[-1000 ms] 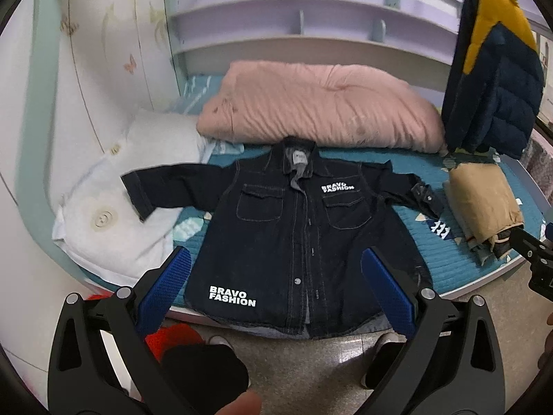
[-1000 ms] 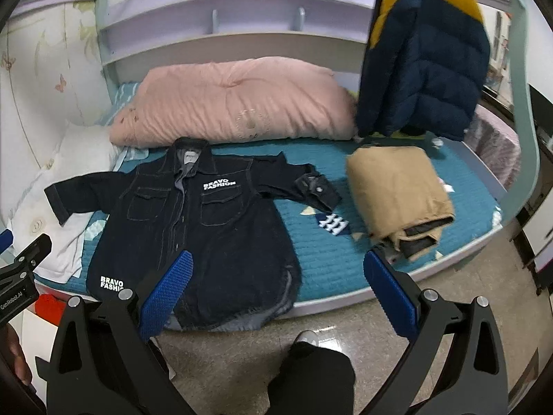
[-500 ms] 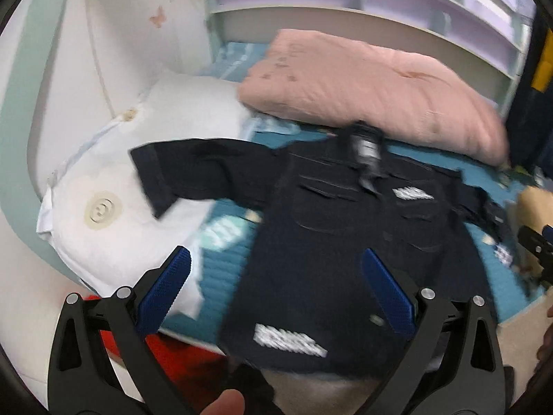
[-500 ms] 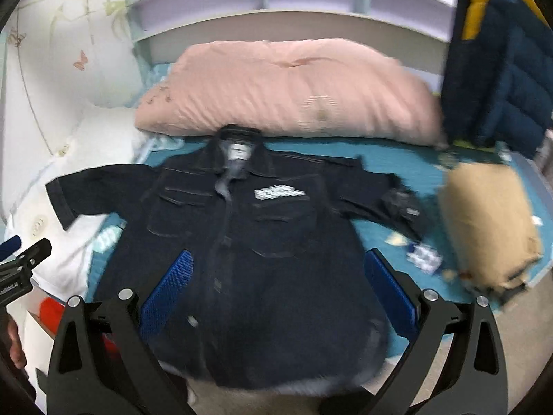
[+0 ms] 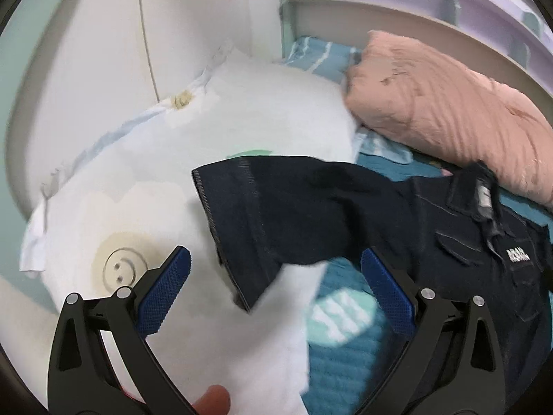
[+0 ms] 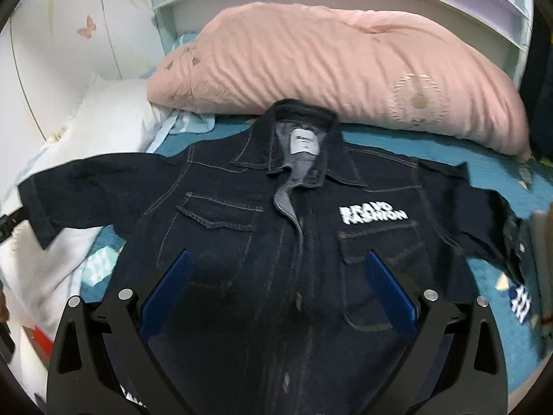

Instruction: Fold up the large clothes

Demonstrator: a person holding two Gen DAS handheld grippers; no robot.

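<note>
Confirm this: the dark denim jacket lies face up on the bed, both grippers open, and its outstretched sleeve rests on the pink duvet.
Not quite. The sleeve rests on the white pillow, not the pink duvet, as the left wrist view shows. The rest holds.

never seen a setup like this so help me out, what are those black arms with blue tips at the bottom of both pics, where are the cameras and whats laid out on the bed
Those black arms are hand-held grippers, one in each of a person's hands. A fisheye camera sits on each and looks forward along its two blue-padded fingers.

One picture is from the left gripper, the other from the right gripper. Both are open and hold nothing.

On the bed with its teal cover, a dark denim jacket lies spread flat, front up, printed "BRAVO FASHION". The left camera faces the jacket's sleeve, which rests on a white pillow. A pink quilt lies behind the collar.
</note>
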